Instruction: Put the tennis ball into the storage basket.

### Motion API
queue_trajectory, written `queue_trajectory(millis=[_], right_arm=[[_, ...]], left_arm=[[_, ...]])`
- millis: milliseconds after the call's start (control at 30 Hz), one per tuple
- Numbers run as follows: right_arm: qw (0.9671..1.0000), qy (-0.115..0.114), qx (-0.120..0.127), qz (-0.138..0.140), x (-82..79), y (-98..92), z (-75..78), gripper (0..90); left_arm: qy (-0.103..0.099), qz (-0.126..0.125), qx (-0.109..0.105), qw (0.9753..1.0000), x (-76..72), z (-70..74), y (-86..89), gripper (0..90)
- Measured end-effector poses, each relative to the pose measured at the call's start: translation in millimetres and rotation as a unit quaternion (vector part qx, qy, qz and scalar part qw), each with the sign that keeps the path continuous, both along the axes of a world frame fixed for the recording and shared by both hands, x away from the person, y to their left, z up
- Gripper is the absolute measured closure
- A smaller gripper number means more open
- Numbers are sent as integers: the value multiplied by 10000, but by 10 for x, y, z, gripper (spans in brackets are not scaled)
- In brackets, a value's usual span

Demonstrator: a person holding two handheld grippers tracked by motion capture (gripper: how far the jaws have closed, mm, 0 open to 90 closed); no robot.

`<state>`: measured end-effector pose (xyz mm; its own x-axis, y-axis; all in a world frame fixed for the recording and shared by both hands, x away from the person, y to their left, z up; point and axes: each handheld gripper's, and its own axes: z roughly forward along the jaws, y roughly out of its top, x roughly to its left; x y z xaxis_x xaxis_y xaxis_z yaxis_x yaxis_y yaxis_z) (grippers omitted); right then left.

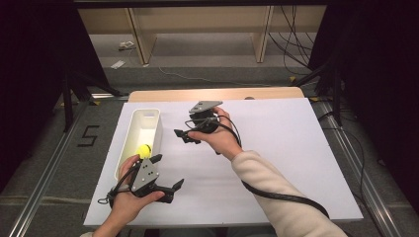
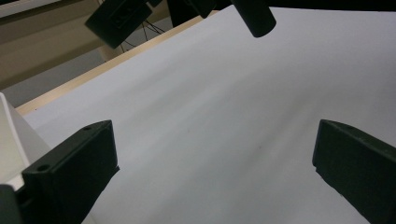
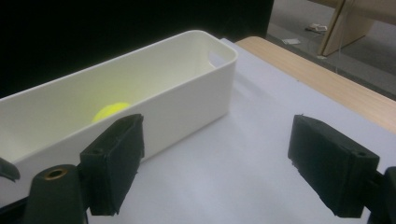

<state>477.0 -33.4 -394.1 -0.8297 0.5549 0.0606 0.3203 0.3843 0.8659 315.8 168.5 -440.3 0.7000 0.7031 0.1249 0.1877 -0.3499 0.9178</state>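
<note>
While both hands hover low over the white sheet [image 1: 276, 148], the high view gives us the whole table: a long white bin [image 1: 154, 129] stands along the sheet's left side, and a yellow ball [image 1: 144, 150] sits inside it at the near end. The left gripper [image 1: 167, 173] is held just beside that near end, jaws spread wide and pointing out over the bare sheet, nothing between them. The right gripper [image 1: 184, 136] sits farther up the table, just right of the bin's middle, its jaws aimed toward the bin wall and also empty. A black cable [image 1: 286, 196] trails back along the person's pale sleeve [image 1: 276, 192].

Over to the left gripper view: two black jaws stand far apart at the bottom corners, plain white sheet between them, and a corner of the bin [image 2: 14, 140] shows at the left edge. Up top, parts of the other gripper [image 2: 187, 11] hang over the sheet, with the wooden table edge [image 2: 70, 84] beyond.

Now the right gripper view: jaws wide open again, gripping nothing, hovering over the sheet right beside the bin [image 3: 187, 84]. The ball [image 3: 111, 111] peeks over the near wall, resting inside, well clear of either jaw.
</note>
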Motion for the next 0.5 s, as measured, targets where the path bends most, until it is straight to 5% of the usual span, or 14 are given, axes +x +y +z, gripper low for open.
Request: queue_trajectory(millis=[300, 333, 500], right_arm=[[9998, -13, -21, -186, -30, -285, 20, 193], [9998, -24, -3, -207, -33, -312, 25, 193], [9996, -47, 13, -291, -56, -448, 35, 192]], left_arm=[[0, 6, -5, 10000, -1, 1, -3, 0], [-154, 40, 68, 9999, 15, 10, 8, 0], [-10, 1, -30, 10000, -1, 2, -2, 0]])
